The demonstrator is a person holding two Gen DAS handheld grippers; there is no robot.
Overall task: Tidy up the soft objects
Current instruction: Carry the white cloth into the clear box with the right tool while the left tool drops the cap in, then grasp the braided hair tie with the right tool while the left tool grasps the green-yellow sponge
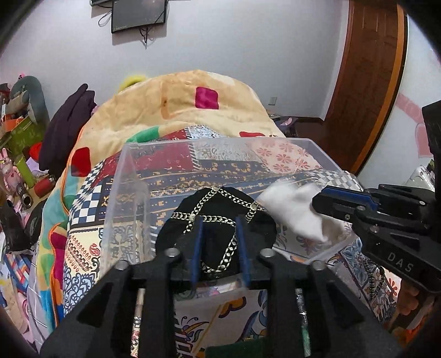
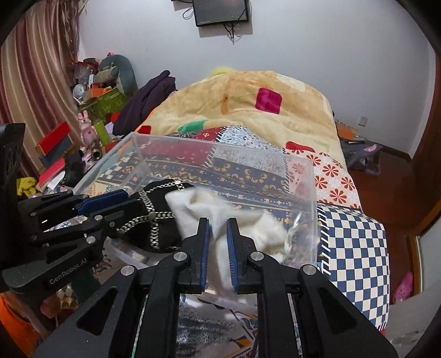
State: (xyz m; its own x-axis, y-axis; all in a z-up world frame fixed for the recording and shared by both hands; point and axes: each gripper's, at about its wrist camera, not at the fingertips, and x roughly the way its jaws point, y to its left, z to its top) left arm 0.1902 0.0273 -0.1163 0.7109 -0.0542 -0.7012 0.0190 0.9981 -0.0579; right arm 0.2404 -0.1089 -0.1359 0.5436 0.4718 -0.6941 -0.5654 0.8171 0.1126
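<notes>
Standing on the patterned bedspread (image 1: 82,220) is a clear plastic box (image 1: 132,170), and both tongs are busy at its near edge. The left gripper (image 1: 219,247) has its blue-padded fingers narrowed onto a black fabric piece with silver chain trim (image 1: 217,203), which bulges up between and beyond them, over the near left part of the box. From the other camera the same black piece (image 2: 154,217) sticks out past the left tongs toward the box's middle.

The right gripper (image 2: 218,247) pinches a white fluffy cloth (image 2: 198,209) between its pads; the cloth spreads ahead of the fingers and folds down to the right, inside the near right part of the box (image 2: 311,192). Seen from the left side, the white cloth (image 1: 292,209) hangs from the tips of the right tongs (image 1: 321,202) just beside the black piece, the two nearly touching.

Farther off, a yellow plush blanket (image 1: 193,104) is heaped at the far end of the bed. A dark garment (image 1: 69,124) lies to its left, with cluttered boxes and toys beyond it. A dark screen (image 1: 137,13) hangs on the far wall, and a wooden door (image 1: 366,82) stands to the right.
</notes>
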